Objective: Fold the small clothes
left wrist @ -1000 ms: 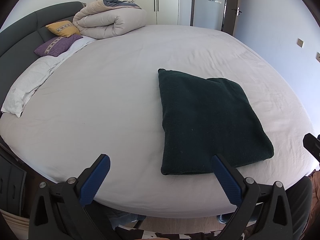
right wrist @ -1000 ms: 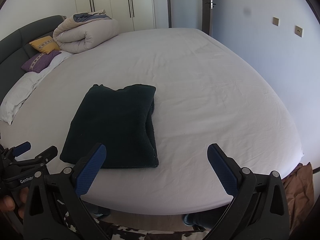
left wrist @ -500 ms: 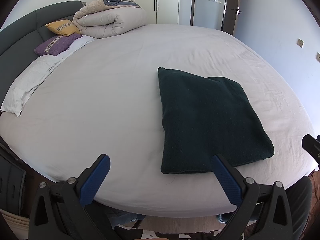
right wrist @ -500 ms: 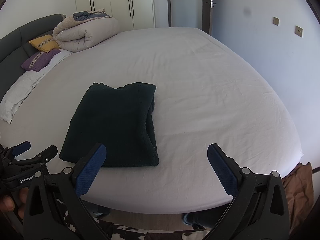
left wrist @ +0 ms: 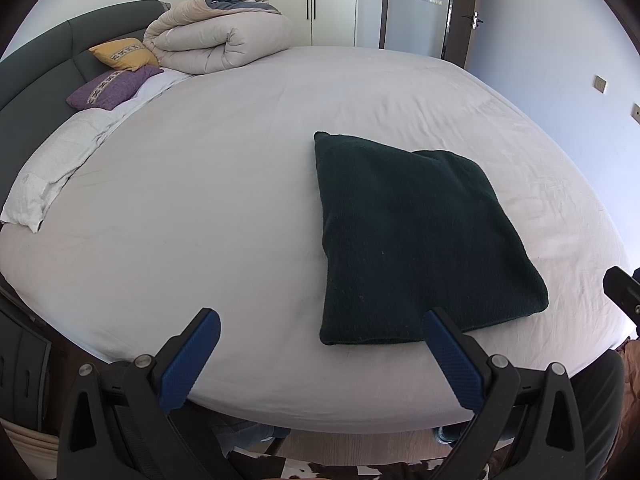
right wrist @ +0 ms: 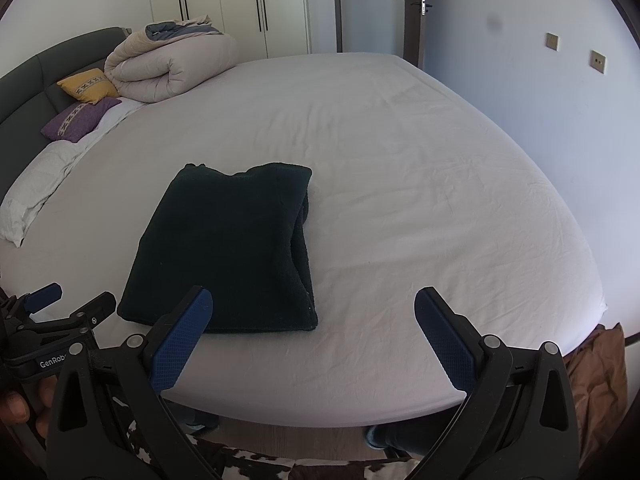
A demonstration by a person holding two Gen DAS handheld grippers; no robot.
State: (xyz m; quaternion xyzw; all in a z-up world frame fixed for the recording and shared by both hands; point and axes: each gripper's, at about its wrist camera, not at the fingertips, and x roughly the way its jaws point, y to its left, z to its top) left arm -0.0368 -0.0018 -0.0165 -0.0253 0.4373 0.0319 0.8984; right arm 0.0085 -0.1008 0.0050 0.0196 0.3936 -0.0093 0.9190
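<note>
A dark green garment [left wrist: 412, 236] lies folded into a thick rectangle on the white bed sheet [left wrist: 200, 184], near the front edge. It also shows in the right wrist view [right wrist: 232, 248], with its layered edge facing right. My left gripper [left wrist: 320, 354] is open and empty, held back over the bed's front edge, left of the garment. My right gripper [right wrist: 314, 332] is open and empty, in front of the garment's right corner. The left gripper also shows at the lower left of the right wrist view [right wrist: 44, 308].
A rolled beige duvet [left wrist: 216, 40], a yellow pillow [left wrist: 122, 54] and a purple pillow [left wrist: 110, 88] lie at the dark headboard [left wrist: 36, 72], far left. Wardrobes and a door stand behind. A brown cloth [right wrist: 596, 372] hangs off the bed's right.
Both views have pulled back a little from the bed. The garment has not moved and both grippers stay open.
</note>
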